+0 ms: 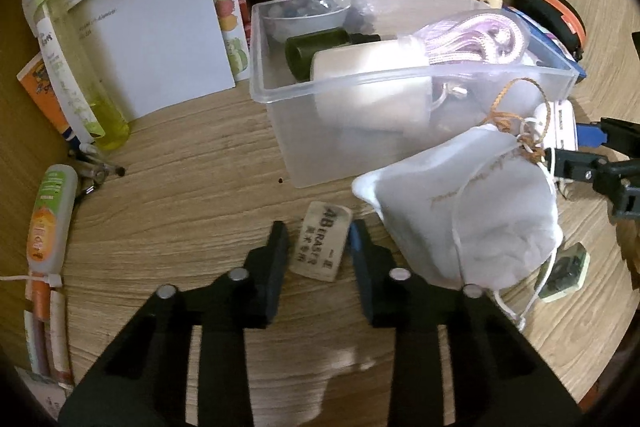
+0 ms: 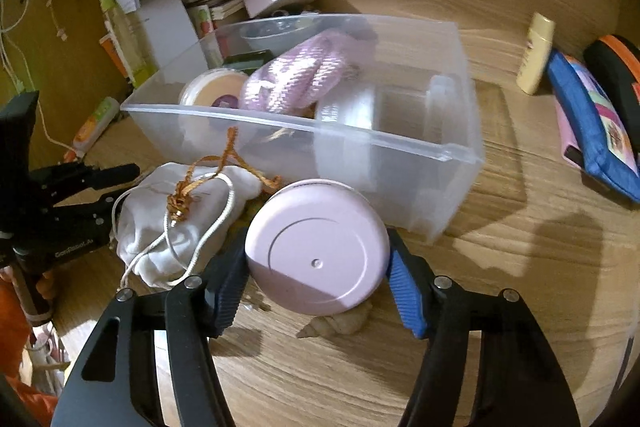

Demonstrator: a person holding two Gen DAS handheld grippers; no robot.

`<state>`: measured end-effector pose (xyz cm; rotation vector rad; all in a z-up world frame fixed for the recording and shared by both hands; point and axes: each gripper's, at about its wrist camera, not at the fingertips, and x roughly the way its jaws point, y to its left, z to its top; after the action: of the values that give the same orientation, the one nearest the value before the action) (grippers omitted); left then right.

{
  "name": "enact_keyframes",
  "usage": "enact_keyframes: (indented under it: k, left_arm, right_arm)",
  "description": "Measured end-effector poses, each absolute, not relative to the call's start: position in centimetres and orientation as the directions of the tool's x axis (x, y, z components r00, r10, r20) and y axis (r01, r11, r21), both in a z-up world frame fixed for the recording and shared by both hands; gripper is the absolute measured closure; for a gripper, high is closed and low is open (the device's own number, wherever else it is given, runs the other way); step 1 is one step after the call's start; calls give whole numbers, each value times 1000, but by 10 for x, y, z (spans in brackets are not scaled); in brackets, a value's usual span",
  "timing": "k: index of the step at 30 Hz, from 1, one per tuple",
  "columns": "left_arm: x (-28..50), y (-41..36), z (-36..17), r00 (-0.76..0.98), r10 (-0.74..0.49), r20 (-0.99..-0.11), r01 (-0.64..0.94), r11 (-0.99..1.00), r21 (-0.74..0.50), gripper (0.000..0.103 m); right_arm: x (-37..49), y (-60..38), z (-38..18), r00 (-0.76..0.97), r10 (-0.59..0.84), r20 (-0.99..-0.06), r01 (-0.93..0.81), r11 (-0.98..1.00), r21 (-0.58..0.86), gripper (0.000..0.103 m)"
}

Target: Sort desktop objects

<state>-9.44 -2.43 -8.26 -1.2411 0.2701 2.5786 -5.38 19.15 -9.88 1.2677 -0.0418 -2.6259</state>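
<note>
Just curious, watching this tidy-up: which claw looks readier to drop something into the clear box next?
Probably the right claw: it already grips the pink round tin beside the clear box. The left claw only straddles the eraser.

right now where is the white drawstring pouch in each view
Left wrist view: the white drawstring pouch lies right of centre, just right of the left gripper, in front of the clear plastic bin.
Right wrist view: the pouch lies at left of centre, left of the pink round tin held in the right gripper.
Shared landmark: the clear plastic bin.
</note>
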Motion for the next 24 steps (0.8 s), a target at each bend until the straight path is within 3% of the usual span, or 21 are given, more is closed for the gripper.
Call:
enact_keyframes:
  k: [9,15,18,24]
  left_arm:
    - [-88,-37,-78,-619,160,-769,-275,-961,21,77]
    - [-80,-49,-58,-668,171,-724,-243,-970,-5,79]
    - [-76,-52,-48,-693,180,-698,-238,-971,-14,86]
    - [-73,-52,-33,-724,201,-660,-247,-969,-24,86]
  right_arm:
    - [-39,210,-81,-655,-201,-728,158,-979,129,43]
    - [-31,215,-70,-687,-191,-701,152,-981,119,43]
    - [-29,217,-65,-699,-194,-689,152,-981,122,43]
    - [-25,219,-57,-717,-197,-669,156,-980,121,43]
